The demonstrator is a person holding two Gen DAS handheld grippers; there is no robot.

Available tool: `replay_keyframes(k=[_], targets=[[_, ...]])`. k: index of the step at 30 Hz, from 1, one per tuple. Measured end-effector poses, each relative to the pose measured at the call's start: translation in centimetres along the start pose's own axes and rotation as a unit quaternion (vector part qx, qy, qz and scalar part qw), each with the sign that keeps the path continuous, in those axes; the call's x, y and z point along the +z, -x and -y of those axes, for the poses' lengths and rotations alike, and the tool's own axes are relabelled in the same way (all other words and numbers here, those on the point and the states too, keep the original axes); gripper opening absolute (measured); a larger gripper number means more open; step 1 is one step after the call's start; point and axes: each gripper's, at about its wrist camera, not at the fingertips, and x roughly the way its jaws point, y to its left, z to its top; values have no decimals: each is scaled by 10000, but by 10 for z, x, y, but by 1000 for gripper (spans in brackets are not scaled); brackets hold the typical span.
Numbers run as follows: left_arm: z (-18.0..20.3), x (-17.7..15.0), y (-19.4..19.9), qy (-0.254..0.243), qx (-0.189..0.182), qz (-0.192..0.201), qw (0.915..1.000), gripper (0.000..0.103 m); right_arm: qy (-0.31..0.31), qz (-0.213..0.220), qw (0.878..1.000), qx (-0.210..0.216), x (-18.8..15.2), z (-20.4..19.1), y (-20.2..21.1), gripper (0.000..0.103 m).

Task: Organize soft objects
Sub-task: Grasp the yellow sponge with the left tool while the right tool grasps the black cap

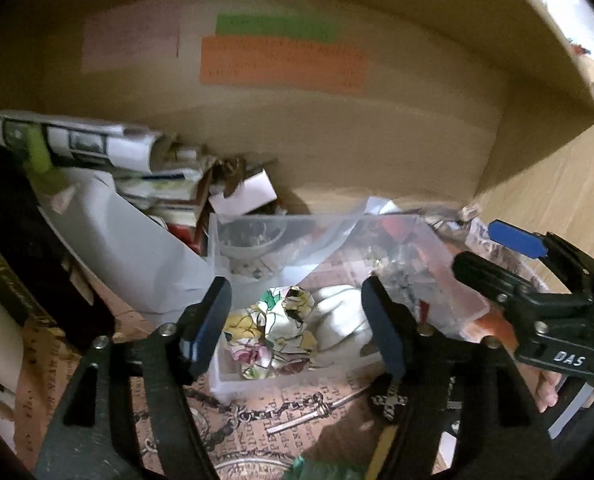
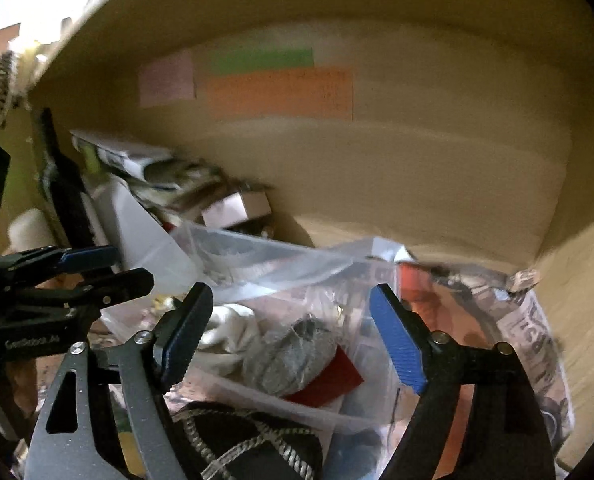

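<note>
**Ana:** While both tools stand open, which soft piece would you go for first?

**Ben:** The left hand-held gripper has its jaws spread wide with nothing between them, and right ahead sits the crumpled floral-print cloth, touching the white bunched fabric. Both lie in the clear shallow plastic tray on the patterned paper liner of the shelf.

**Ana:** And the right hand-held gripper?

**Ben:** Also open and empty. It faces the grey knitted bundle, which seems to sit inside the clear plastic bag, beside a red card piece. A black fabric item with pale braided trim lies nearer the shelf's front edge.

**Ana:** How should the pinch go?

**Ben:** I'd judge the floral cloth the easiest. Come down over its highest fold, close on the cloth alone, and keep the lower finger off the tray wall, or the tray may lift too.

**Ana:** Risks?

**Ben:** The two tools are near each other, so move one at a time. The metal chain by the tray could snag.
</note>
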Motion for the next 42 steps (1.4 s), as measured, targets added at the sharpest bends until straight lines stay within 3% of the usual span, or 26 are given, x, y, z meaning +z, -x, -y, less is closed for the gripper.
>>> replay_keyframes(k=[8, 19, 28, 31, 33, 36, 42], targets=[[2, -19, 39, -16, -153, 112, 9998, 70, 61, 338, 9994, 24, -16, -10, 44, 82], [19, -67, 26, 95, -731, -484, 9961, 70, -411, -232, 9989, 5, -77, -2, 45, 82], [36, -94, 6, 10, -891, -859, 9923, 69, -715, -804, 9941, 119, -104, 3, 22, 82], [38, -99, 0, 43, -930, -932, 9913, 62, -672, -907, 9936, 102, -104, -1, 14, 73], [41, -101, -4, 5, -970, -1003, 9902, 48, -635, -999, 9928, 190, -104, -3, 10, 65], [41, -104, -9, 6, -1093, -1089, 9880, 34, -579, -1139, 9913, 319, -107, -6, 2, 46], [38, -103, -3, 91, -1094, -948, 9894, 32, -657, -1027, 9918, 388, -108, -5, 5, 25]])
